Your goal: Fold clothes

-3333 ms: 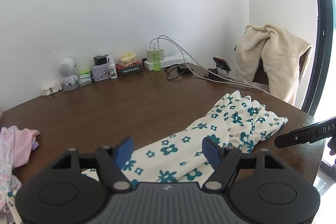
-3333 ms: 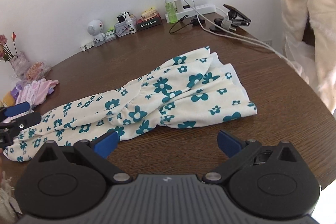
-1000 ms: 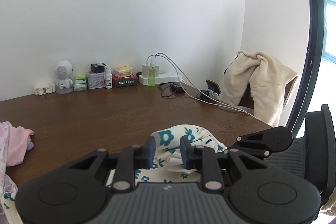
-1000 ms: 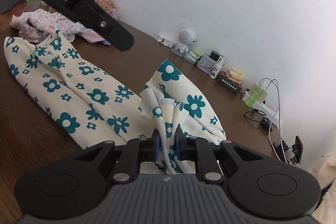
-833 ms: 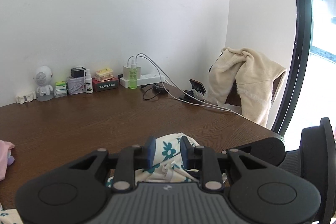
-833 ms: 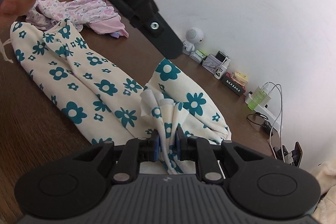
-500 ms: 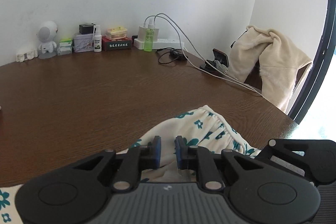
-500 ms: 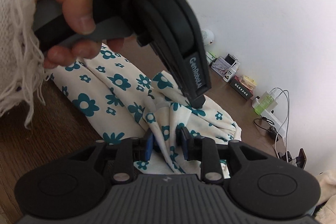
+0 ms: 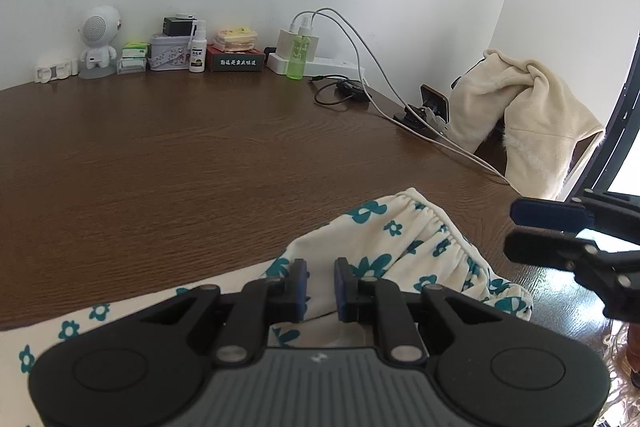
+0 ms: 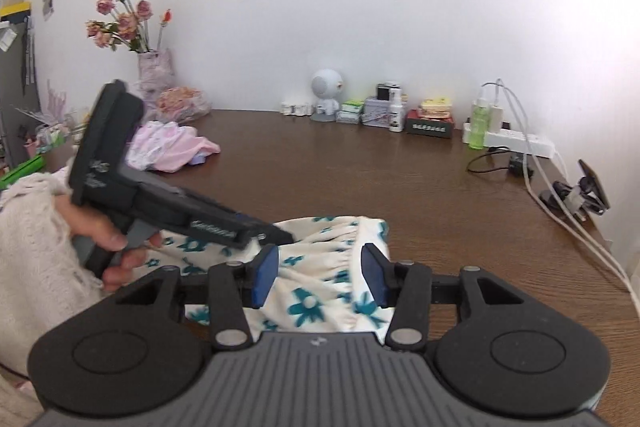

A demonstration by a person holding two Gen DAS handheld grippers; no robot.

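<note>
A cream garment with teal flowers (image 9: 404, 247) lies folded over on the brown table (image 9: 160, 167); it also shows in the right wrist view (image 10: 320, 267). My left gripper (image 9: 320, 281) sits low over it, jaws narrowly apart with cloth between them. My right gripper (image 10: 318, 277) is open just above the gathered edge, holding nothing. It appears at the right of the left wrist view (image 9: 560, 231). The left gripper and the hand holding it cross the right wrist view (image 10: 180, 215).
Along the back wall stand a white robot speaker (image 9: 98, 41), tins, a spray bottle, a green bottle (image 9: 298, 55) and a power strip with cables (image 9: 400, 99). A phone stand (image 9: 430, 111) and cream coat (image 9: 528, 115) are at right. Pink clothes (image 10: 168, 145) and a flower vase (image 10: 154, 71) are left.
Both grippers carried the garment's end over and laid it down on the table. My right gripper has opened and let go. My left gripper's jaws have eased slightly apart.
</note>
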